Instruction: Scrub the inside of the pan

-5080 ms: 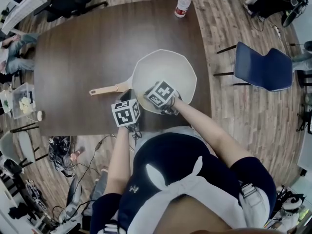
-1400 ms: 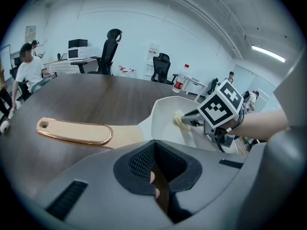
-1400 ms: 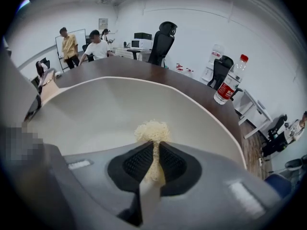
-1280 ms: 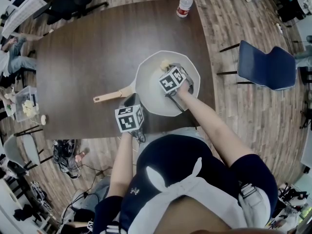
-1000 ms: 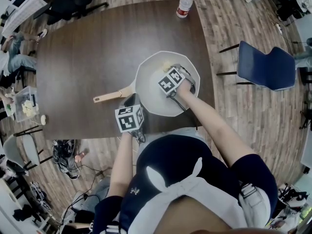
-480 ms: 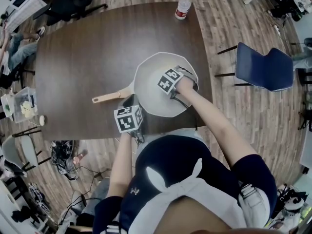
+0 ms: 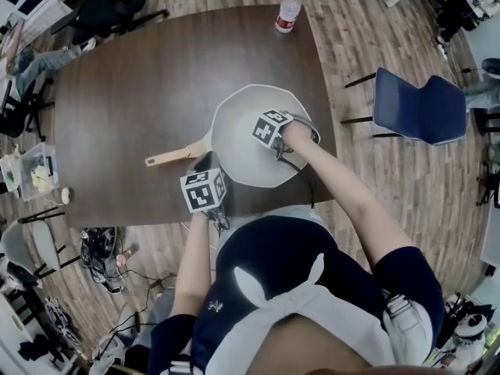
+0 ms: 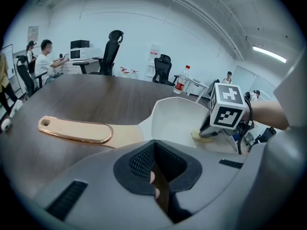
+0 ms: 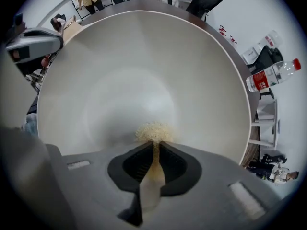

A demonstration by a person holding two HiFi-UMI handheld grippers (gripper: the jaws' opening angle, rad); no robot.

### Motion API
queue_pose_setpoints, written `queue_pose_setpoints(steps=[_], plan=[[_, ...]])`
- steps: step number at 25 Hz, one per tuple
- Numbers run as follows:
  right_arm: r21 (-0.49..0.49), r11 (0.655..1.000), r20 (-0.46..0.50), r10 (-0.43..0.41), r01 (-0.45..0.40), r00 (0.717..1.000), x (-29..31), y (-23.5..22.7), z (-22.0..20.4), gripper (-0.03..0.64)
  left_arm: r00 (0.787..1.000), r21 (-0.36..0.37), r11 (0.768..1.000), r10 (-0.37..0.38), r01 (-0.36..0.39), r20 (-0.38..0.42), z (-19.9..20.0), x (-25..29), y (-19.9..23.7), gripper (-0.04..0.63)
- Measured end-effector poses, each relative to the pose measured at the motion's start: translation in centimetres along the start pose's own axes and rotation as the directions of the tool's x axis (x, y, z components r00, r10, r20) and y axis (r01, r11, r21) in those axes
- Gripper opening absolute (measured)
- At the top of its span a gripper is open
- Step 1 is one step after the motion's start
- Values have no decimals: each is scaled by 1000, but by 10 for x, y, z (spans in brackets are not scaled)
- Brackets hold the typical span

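Observation:
A white pan [image 7: 234,127] lies on the dark wooden table [image 7: 133,76], its tan handle [image 7: 168,157] pointing left. My right gripper [image 7: 275,123] is inside the pan toward its right side, shut on a yellowish scrub pad [image 9: 152,131] whose tip presses on the pan's inner surface [image 9: 124,85]. The left gripper view shows that pad [image 8: 201,136] under the right gripper [image 8: 207,130]. My left gripper [image 7: 205,170] sits at the pan's near-left rim by the handle base, jaws shut [image 8: 154,150]; only a thin dark sliver shows between its pads.
A water bottle [image 7: 287,10] with a red cap stands at the table's far edge. A blue chair [image 7: 422,108] is off the table's right side. Office chairs and seated people [image 8: 45,56] are beyond the table's far end. A clear box [image 7: 35,166] sits at the left.
My right gripper went from the pan's near rim to its far right part, then shifted slightly nearer; the pad is now hidden under its cube. The left gripper stayed put.

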State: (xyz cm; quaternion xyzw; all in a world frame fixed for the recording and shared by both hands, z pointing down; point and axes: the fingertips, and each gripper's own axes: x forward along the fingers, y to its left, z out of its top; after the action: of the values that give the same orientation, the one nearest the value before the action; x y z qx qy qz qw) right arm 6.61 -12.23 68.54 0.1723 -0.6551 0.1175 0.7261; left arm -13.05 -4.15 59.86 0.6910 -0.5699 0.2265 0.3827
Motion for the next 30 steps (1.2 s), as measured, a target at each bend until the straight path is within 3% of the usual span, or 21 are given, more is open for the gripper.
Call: queue_pose_setpoints(steps=[8,15,30], plan=[[6,992,-74,129,-129,989,3,22,-16,35,1000,4,1000,2,-2,2,0,0,0,3],[99,956,-82,283,-275,956,-7,60,-32,35,1000,1,1000,1,-1,5,-1,-1,0,3],[64,944,58,321,-324,945,-14,99,-21,35,1000,8,1000,3,-3,5,-2,-4,-2,2]])
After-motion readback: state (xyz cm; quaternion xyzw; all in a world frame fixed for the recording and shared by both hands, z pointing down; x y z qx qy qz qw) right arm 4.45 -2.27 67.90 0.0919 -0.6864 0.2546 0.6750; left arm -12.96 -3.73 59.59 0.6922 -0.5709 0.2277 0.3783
